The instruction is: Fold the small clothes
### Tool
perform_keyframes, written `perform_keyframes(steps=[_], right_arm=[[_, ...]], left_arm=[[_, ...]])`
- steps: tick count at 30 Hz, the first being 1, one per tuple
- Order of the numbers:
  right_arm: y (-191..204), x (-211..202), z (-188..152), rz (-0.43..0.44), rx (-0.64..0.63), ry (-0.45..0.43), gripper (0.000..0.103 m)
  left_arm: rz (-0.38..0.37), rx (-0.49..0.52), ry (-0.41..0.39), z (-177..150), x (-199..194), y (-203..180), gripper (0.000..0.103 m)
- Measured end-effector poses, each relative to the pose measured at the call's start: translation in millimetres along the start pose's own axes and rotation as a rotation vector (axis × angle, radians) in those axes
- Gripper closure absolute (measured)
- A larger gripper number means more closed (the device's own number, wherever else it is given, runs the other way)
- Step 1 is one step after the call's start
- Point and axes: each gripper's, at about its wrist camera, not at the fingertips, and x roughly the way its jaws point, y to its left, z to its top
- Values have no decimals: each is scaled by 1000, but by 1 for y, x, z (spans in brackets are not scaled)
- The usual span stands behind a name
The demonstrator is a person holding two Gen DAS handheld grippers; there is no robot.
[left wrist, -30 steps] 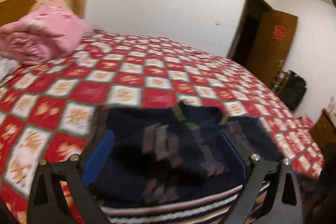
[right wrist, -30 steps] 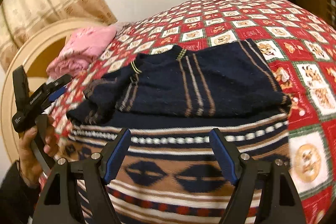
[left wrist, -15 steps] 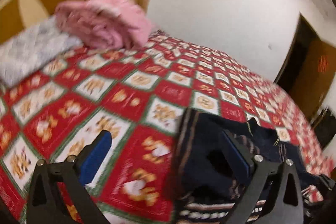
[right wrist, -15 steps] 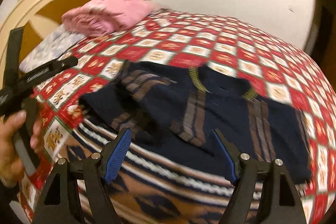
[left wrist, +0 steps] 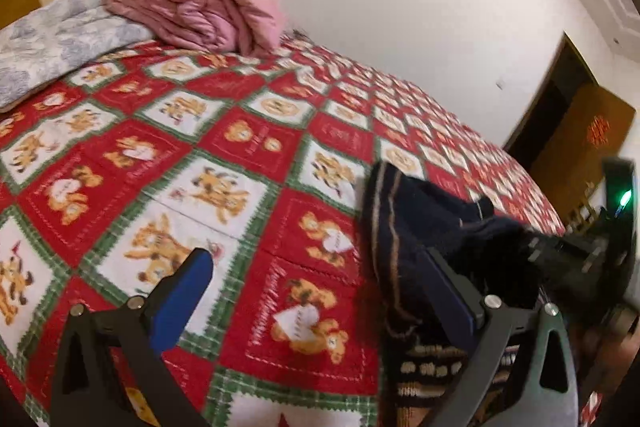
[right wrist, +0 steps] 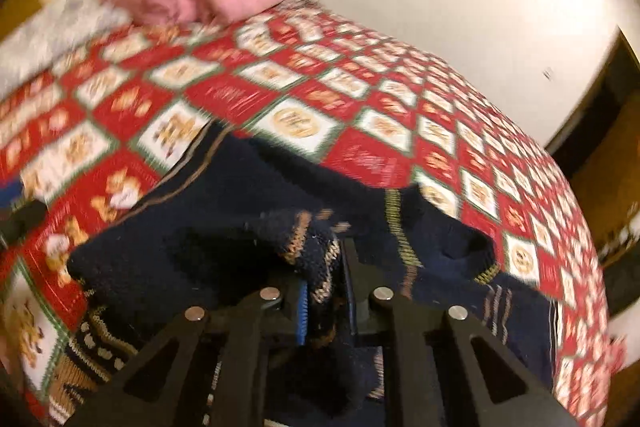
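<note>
Navy knit sweater bunched on checked quilt; right gripper closing on its cuff; left gripper agape, empty

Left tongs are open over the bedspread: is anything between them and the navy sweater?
Nothing visible. Between the left tongs lies only bare red checked bedspread, and the navy sweater lies right beside their right-hand finger. The right tongs are closing on a fold of the sweater, farther along it.

Left gripper jaws wide apart, navy sweater on red bedspread
</note>
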Motion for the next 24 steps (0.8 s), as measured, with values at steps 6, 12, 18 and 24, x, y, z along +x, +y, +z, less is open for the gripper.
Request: perform_keyframes(steps=[6, 12, 18, 24], right_arm=[[-93, -23, -26, 140, 351, -51, 91], [-181, 3, -99, 111, 735, 41, 54], [-222, -1, -142, 51, 819, 48, 37], [-204, -8, -114, 79, 662, 25, 37]], left_arm=[[-11, 31, 32, -3, 6, -6, 0], [-49, 10, 64, -6, 10, -1, 0], [-60, 12, 58, -7, 9, -2, 0], [-49, 62, 46, -9, 7, -11, 0]])
